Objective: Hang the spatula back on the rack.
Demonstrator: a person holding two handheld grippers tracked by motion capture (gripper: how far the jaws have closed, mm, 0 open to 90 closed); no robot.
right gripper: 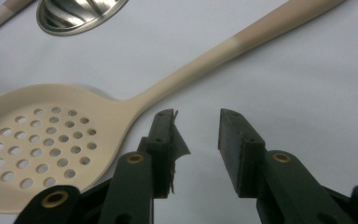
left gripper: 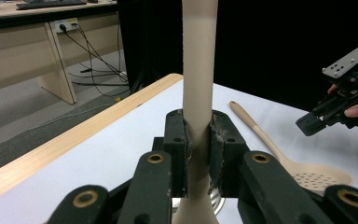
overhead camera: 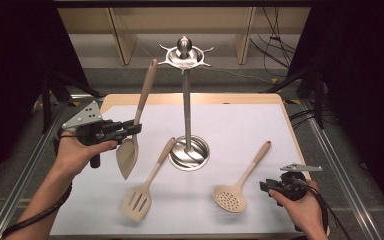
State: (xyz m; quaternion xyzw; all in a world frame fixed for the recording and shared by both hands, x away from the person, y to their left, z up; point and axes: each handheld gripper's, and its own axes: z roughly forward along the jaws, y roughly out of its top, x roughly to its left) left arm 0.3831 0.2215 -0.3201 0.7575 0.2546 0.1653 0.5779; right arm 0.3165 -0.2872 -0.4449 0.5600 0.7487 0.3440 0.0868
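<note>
My left gripper (overhead camera: pixel 136 129) is shut on the handle of a beige spatula (overhead camera: pixel 139 115), held upright above the white mat with its blade down. In the left gripper view both pads clamp that spatula handle (left gripper: pixel 198 70). A steel utensil stand (overhead camera: pixel 186 107) with hooks on top rises at the mat's middle. A slotted turner (overhead camera: pixel 145 187) lies left of its base. The beige skimmer (overhead camera: pixel 241 180) lies at the right, its perforated head (right gripper: pixel 42 140) just left of my right gripper (right gripper: pixel 196 135), which is open and empty near the mat. The right gripper (overhead camera: pixel 266 187) sits at the skimmer's head.
The white mat (overhead camera: pixel 240 120) covers a wooden table (overhead camera: pixel 111 97). Metal rails run along both sides of the table. Desk legs and cables stand on the floor behind. The stand's round base (right gripper: pixel 77 14) lies beyond the skimmer.
</note>
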